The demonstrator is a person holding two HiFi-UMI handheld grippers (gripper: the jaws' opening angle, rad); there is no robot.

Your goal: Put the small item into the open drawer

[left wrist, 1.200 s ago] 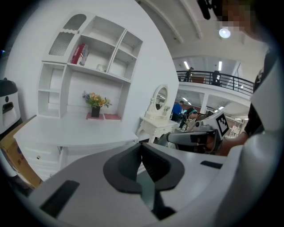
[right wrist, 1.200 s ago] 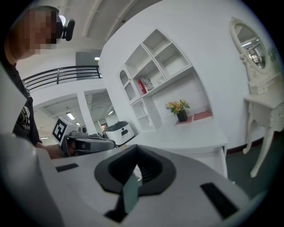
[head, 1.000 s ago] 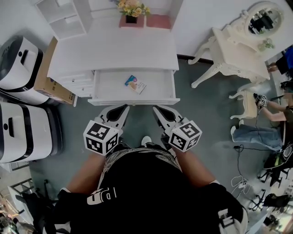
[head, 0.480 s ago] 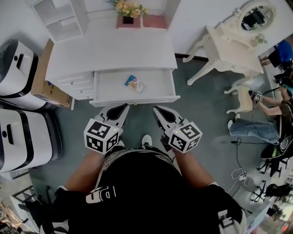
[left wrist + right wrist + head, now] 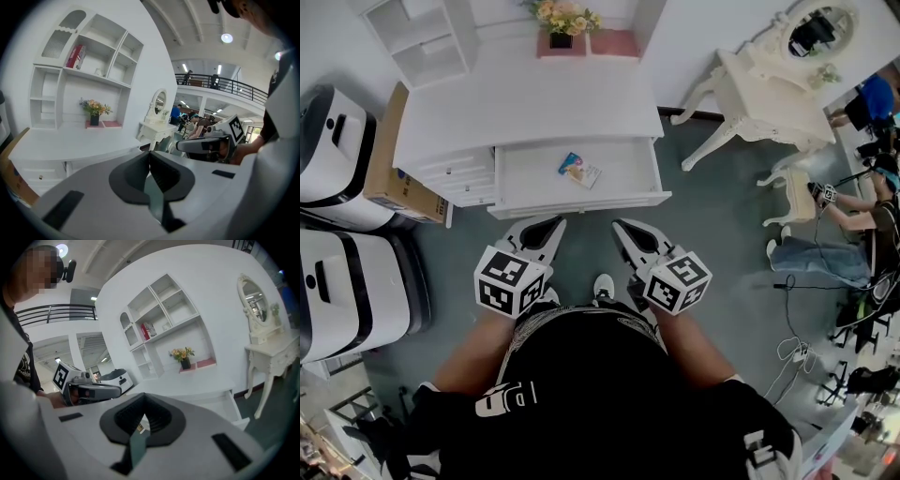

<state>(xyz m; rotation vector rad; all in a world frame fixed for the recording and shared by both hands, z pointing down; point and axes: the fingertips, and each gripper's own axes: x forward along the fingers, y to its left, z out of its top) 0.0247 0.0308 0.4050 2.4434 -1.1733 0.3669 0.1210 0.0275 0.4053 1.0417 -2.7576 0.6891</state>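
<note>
Jaws together; small item (image 5: pixel 578 172) print illegible.

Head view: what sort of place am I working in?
Probably a staged furniture set inside a large hall, not a home: white desk with open drawer, ornate dressing table with mirror, and a railed mezzanine overhead.

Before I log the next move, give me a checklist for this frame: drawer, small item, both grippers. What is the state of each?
1. Drawer open: ok.
2. Small item lying inside the drawer: ok.
3. Left gripper shut, nothing between its jaws: ok.
4. Right gripper shut, nothing between its jaws: ok.
5. Both grippers short of the drawer front, not touching it: ok.
</note>
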